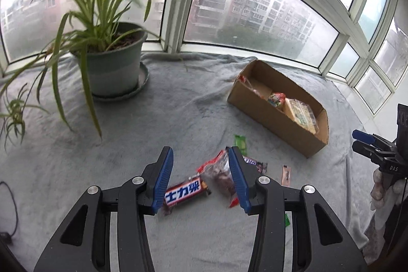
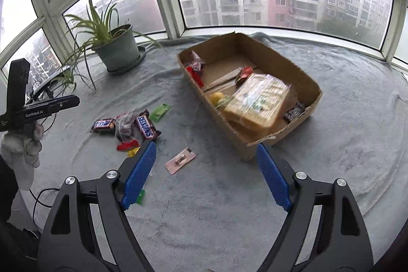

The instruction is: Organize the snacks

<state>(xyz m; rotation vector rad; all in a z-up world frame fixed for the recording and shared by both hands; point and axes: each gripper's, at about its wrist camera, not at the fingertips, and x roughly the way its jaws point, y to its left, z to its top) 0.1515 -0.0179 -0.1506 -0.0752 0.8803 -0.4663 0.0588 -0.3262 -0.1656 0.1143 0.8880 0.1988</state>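
A cardboard box point(image 2: 309, 83) on the grey blanket holds a large wrapped biscuit pack point(image 2: 257, 100) and several small snacks; it also shows in the left wrist view point(image 1: 267, 116). Loose snacks lie to its left: two Snickers bars point(image 2: 146, 128) point(image 1: 185, 191), a clear bag of dark snacks point(image 1: 220, 173), a green packet point(image 2: 160, 112) and a pink sachet point(image 2: 180, 160). My left gripper point(image 1: 201, 176) is open and empty just above the Snickers bar and bag. My right gripper point(image 2: 206, 167) is open and empty, near the box's front corner and above the sachet.
A potted spider plant point(image 1: 112, 60) in a grey-green pot stands at the back left by the windows. A black cable point(image 1: 11, 210) lies at the blanket's left edge. A small green wrapper point(image 2: 140, 196) lies by my right gripper's left finger.
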